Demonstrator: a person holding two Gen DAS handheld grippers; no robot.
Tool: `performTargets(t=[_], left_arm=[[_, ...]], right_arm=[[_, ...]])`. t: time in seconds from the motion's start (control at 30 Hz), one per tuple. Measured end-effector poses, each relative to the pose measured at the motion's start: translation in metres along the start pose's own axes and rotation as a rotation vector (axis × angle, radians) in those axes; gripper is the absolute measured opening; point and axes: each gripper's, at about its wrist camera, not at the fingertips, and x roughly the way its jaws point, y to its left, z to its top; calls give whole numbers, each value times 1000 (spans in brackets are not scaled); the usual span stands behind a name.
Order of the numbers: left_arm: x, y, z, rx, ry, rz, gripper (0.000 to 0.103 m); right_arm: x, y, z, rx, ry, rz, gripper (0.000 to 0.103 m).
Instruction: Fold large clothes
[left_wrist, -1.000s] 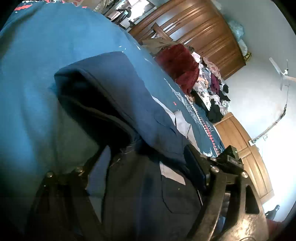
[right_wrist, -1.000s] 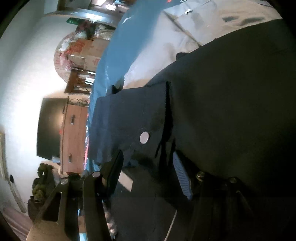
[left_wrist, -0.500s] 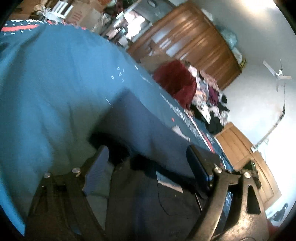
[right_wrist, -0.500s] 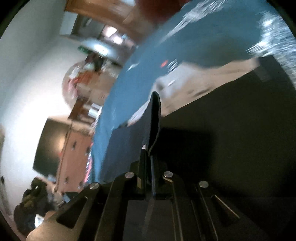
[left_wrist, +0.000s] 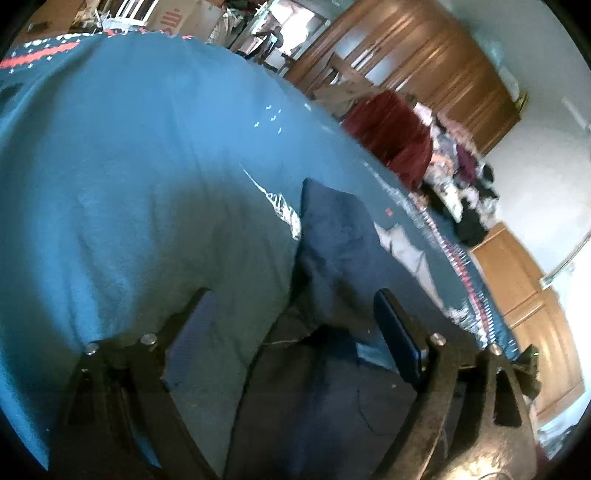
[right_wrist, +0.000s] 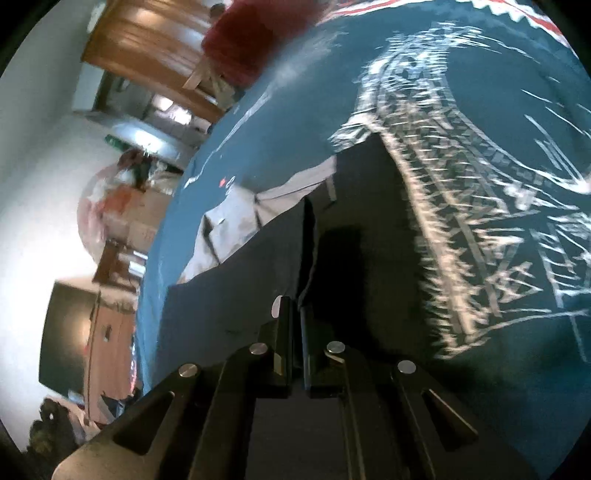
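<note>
A large navy garment (left_wrist: 332, 243) lies on the blue bedspread (left_wrist: 147, 155), with a pale grey part (left_wrist: 406, 254) showing at its far side. My left gripper (left_wrist: 291, 321) is open; a raised fold of the navy cloth sits between its spread fingers, unpinched. In the right wrist view my right gripper (right_wrist: 295, 310) is shut on a thin upright edge of the navy garment (right_wrist: 306, 240). The rest of that garment (right_wrist: 229, 295) spreads left and below, with the pale grey part (right_wrist: 236, 221) beyond it.
The bedspread carries a white tower print (right_wrist: 443, 192). A dark red cloth heap (left_wrist: 391, 129) and a mixed clothes pile (left_wrist: 465, 184) lie at the bed's far side before wooden wardrobes (left_wrist: 417, 55). A dark screen (right_wrist: 66, 332) stands on a wooden dresser (right_wrist: 107, 332).
My right gripper has shut on the garment's edge and swung over the printed bedspread. The navy fold that draped high over my left gripper has sunk low; that gripper stays open.
</note>
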Motion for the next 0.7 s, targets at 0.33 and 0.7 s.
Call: performTargets(t=[0.33, 0.7], left_arm=[[3, -1, 2, 23, 20, 33, 90], [10, -9, 3, 59, 54, 77, 94]], right_arm=[[-3, -20, -13, -36, 38, -76, 14], [38, 13, -28, -227, 164, -185, 10]])
